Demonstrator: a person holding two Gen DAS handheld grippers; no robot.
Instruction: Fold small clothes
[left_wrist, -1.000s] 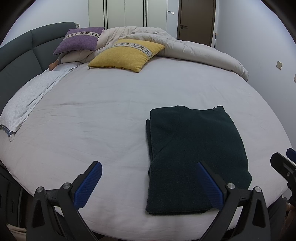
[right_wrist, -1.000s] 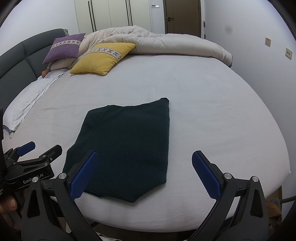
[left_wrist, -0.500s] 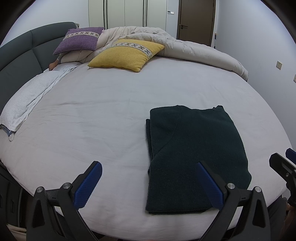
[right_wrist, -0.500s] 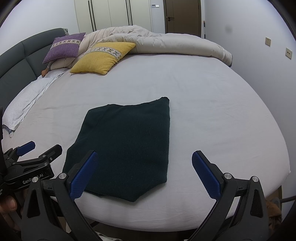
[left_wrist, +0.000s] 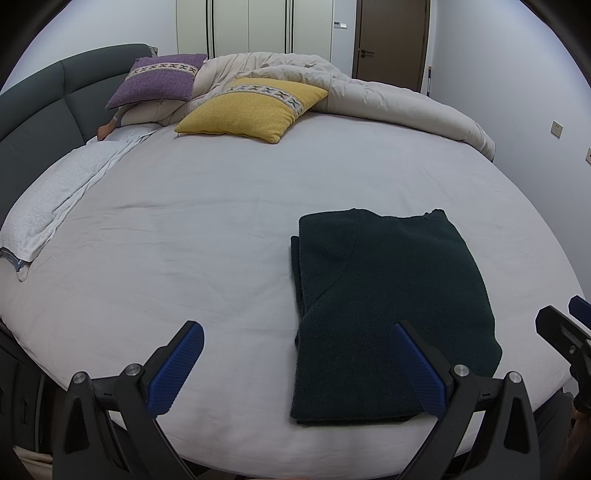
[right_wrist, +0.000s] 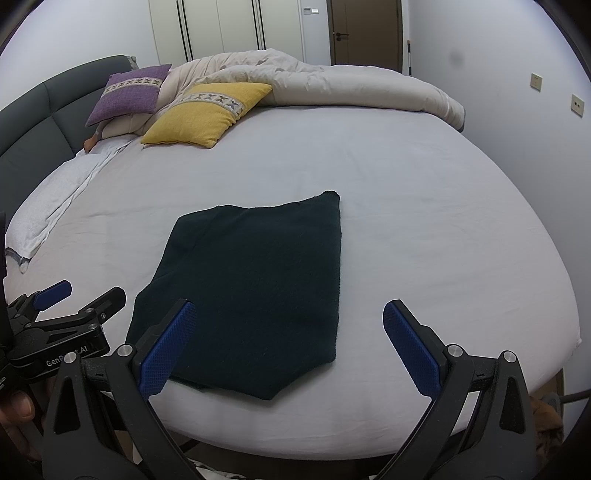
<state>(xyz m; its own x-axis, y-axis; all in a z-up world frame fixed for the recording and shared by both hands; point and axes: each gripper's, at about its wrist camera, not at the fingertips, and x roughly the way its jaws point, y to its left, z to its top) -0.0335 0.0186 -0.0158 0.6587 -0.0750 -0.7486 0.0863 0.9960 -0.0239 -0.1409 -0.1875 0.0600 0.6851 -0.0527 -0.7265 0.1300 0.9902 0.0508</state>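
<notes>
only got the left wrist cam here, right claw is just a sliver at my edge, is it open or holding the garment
Observer: The right claw is open and holds nothing.
Operator: where does it sit vs the cloth
Observer: In the right wrist view its left finger pad overlaps the near left part of the dark green garment, while the other pad lies over bare sheet.
Operator: and my left claw from outside
Observer: The left claw is open, off the garment's left side near the bed's edge, and touches no cloth.
Operator: anything else down there
Observer: A thumb of the hand holding the left claw shows at the bottom left corner.
</notes>
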